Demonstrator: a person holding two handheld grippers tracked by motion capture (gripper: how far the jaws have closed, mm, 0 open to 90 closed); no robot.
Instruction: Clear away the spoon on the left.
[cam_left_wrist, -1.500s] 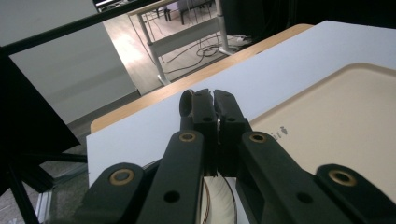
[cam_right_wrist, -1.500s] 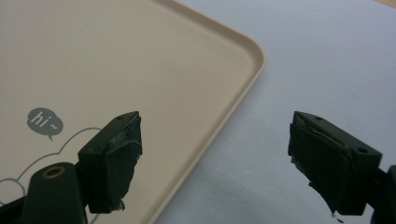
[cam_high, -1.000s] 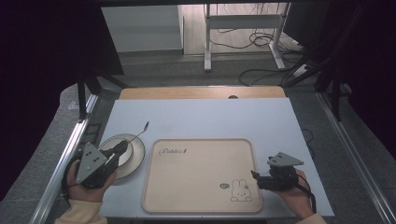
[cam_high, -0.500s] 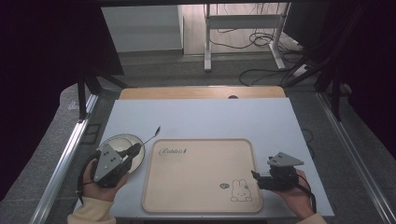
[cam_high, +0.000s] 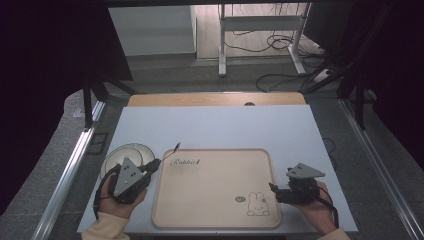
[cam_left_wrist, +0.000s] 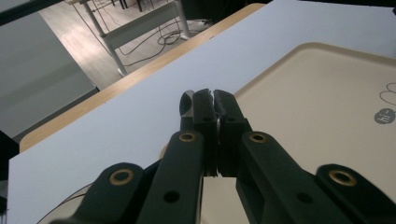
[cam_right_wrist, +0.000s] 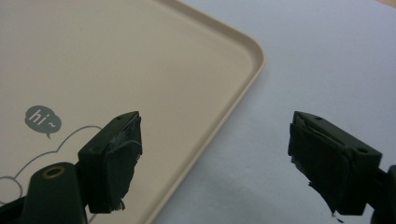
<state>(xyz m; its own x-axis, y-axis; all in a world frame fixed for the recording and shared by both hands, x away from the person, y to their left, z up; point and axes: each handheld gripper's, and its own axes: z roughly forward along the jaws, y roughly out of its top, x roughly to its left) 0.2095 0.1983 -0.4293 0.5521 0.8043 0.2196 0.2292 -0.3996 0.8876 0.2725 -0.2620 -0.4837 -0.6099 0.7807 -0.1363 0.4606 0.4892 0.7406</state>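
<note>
Tray (cam_high: 210, 195) beside plate (cam_high: 125, 152) (white table (cam_high: 225, 125)) — apart.

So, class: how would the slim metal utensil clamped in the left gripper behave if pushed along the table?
The slim metal utensil looks thin and rigid, so it would probably slide, not bend. Held at one end by the left gripper, it may pivot. Its smooth shine suggests it could slip.

A white-topped desk (cam_high: 225, 125) with a wooden far edge stands on grey floor (cam_high: 165, 75). Beyond it, a white metal table frame (cam_high: 260, 30) stands over tangled black cables (cam_high: 280, 77) on brighter flooring. Dark shadow fills both sides.
</note>
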